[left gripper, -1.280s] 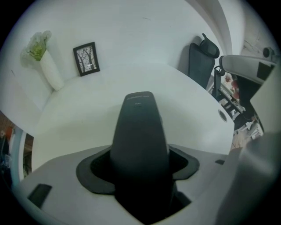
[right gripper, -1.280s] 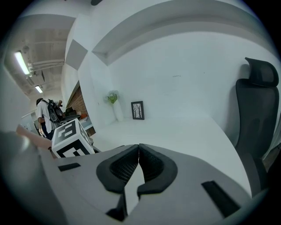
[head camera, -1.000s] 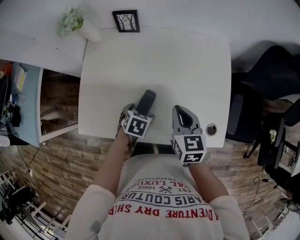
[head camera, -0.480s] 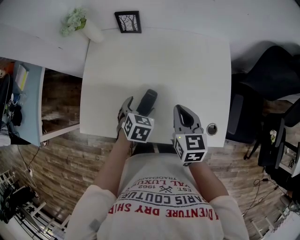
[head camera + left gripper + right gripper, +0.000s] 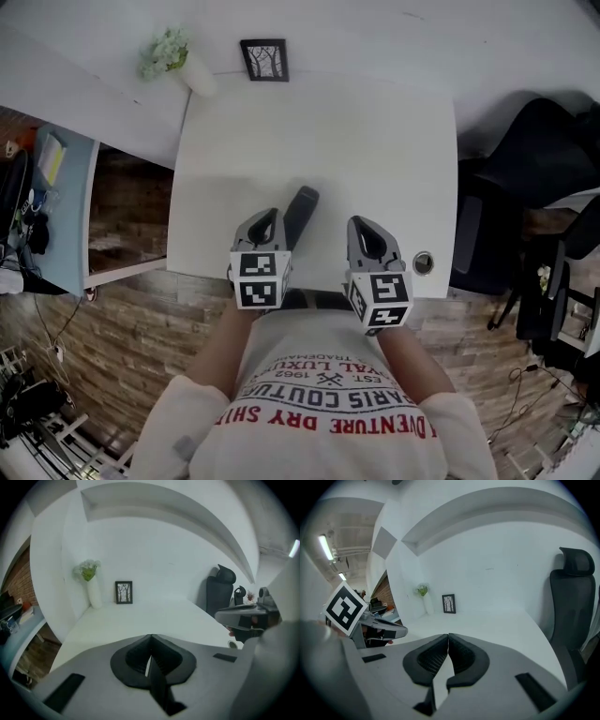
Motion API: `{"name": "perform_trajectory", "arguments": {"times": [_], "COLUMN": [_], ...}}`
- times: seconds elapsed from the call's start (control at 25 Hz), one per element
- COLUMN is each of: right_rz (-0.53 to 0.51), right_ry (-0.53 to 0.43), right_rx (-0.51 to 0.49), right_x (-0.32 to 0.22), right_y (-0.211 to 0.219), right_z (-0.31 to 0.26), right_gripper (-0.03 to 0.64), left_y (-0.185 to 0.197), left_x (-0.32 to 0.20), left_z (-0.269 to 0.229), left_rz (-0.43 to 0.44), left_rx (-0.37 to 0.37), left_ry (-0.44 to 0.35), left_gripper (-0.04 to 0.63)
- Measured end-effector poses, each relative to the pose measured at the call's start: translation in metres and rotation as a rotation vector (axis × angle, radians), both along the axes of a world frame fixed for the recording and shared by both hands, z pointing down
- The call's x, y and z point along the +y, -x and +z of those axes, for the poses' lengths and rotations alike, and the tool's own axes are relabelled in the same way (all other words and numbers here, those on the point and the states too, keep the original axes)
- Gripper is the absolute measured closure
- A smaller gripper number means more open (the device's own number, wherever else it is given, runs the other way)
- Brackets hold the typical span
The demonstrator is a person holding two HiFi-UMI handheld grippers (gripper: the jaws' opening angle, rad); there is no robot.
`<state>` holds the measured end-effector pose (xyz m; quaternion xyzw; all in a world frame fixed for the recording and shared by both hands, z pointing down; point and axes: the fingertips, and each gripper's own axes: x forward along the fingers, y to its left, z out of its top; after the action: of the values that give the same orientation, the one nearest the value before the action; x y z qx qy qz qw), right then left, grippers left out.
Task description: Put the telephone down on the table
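Telephone (image 5: 300, 214) lies flat on worktop (image 5: 319, 122) near front edge, between the tools and just right of left tool (image 5: 266, 217), the nearer one. Long axis runs front edge to far edge, tilted slightly right. Left tool jaws just closed, together, nothing between them. Right tool (image 5: 362, 227) jaws together, empty. Telephone's near end hidden behind left tool. Neither gripper view shows the telephone.

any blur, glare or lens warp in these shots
Head view: fisheye bows the table edges, light flat and even, telephone sharp enough. Left gripper view: black round vignette, picture frame slightly soft. Right gripper view: same vignette, bright ceiling strip at left.
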<state>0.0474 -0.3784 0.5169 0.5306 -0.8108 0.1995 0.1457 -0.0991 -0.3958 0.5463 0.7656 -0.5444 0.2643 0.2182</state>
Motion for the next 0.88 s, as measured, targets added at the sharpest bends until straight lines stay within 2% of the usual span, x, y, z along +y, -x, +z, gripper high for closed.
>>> {"name": "perform_trajectory", "arguments": {"times": [0.08, 0.16, 0.28, 0.44, 0.56, 0.68, 0.88], "right_rz": [0.005, -0.008, -0.050, -0.034, -0.011, 0.005, 0.015], "right_ry": [-0.026, -0.064, -0.147, -0.265, -0.324, -0.360, -0.406], "right_rx": [-0.003, -0.016, -0.030, -0.004, 0.019, 0.035, 0.034], "right_x": [0.001, 0.004, 0.010, 0.018, 0.021, 0.024, 0.033], "right_y": [0.001, 0.005, 0.014, 0.015, 0.011, 0.010, 0.010], "right_z": [-0.010, -0.023, -0.048, -0.081, -0.100, -0.113, -0.125], "right_gripper": [0.592, 0.592, 0.592, 0.592, 0.592, 0.592, 0.592], "left_y": [-0.001, -0.003, -0.002, 0.000, -0.005, -0.007, -0.005], "left_x": [-0.001, -0.004, -0.007, 0.003, 0.013, 0.024, 0.034], "left_z": [-0.013, -0.038, -0.088, -0.137, -0.170, -0.184, -0.184], "left_rz": [0.025, 0.035, 0.042, 0.078, 0.116, 0.150, 0.157], "left_rx": [0.003, 0.065, 0.167, 0.162, 0.197, 0.219, 0.228], "left_ry": [-0.041, -0.117, -0.329, -0.533, -0.652, -0.691, -0.669], "left_gripper": [0.572, 0.572, 0.572, 0.572, 0.571, 0.571, 0.571]}}
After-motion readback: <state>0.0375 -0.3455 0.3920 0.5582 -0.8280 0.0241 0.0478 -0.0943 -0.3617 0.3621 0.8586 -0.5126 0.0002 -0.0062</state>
